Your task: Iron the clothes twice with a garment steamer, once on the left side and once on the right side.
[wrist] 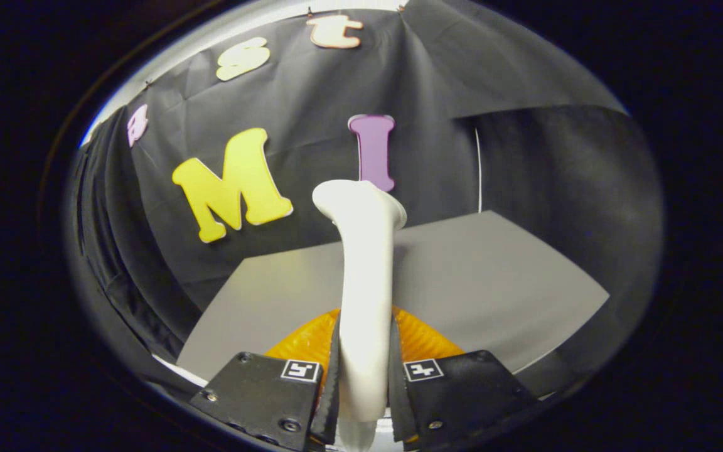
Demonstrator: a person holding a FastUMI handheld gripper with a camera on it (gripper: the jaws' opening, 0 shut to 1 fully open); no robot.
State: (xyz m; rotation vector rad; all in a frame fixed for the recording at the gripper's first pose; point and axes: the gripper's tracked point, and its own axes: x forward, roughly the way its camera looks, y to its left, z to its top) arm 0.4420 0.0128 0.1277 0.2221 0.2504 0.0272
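The gripper (364, 376) has its two fingers closed on the white handle of the garment steamer (364, 276), one finger pressing on each side of it, so the handle fills the whole gap between them; each finger carries a small square marker on its upper face, just beside the handle; the handle rises from between the fingers, nearly upright with a slight lean, and widens at the far end into a flared head that is turned away from the camera, so the face of that head cannot be seen; the lower end of the handle runs down past the fingers toward the camera.

Just beyond the fingers, under and behind the handle, lies an orange piece of clothing (427, 339) with a fine ribbed or woven texture; it shows on both sides of the handle and is partly hidden by the fingers, so its full shape cannot be told; the steamer's head stands well above it and is not touching it.

The clothing rests on a plain grey counter (499, 282), which stretches away beyond the fingers; a thin white cord (479, 169) hangs down the black cloth wall beyond the counter's far edge; no containers can be made out on the counter.
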